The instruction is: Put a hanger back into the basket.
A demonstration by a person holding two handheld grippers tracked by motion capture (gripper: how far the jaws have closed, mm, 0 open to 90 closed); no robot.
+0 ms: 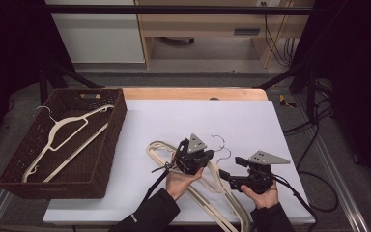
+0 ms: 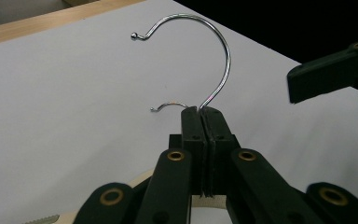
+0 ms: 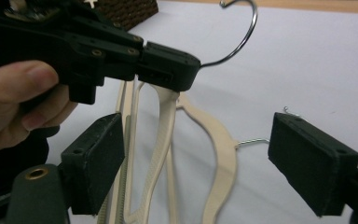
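My left gripper (image 1: 209, 155) (image 2: 203, 114) is shut on the neck of a cream plastic hanger (image 3: 165, 116), right at the foot of its chrome hook (image 2: 223, 60). That end of the hanger is raised a little off the white sheet. A second cream hanger (image 3: 220, 154) lies flat under it, its hook (image 2: 168, 104) showing just beyond. My right gripper (image 1: 229, 168) (image 3: 205, 163) stands open close to the right of the left one. Its two pads (image 3: 98, 158) sit on either side of the hangers' arms without touching them.
A brown wicker basket (image 1: 112, 140) stands at the left with one cream hanger (image 1: 63, 130) inside. The white sheet (image 1: 183, 113) covers a wooden table (image 1: 193, 93). Black frame bars and cables run along the right side.
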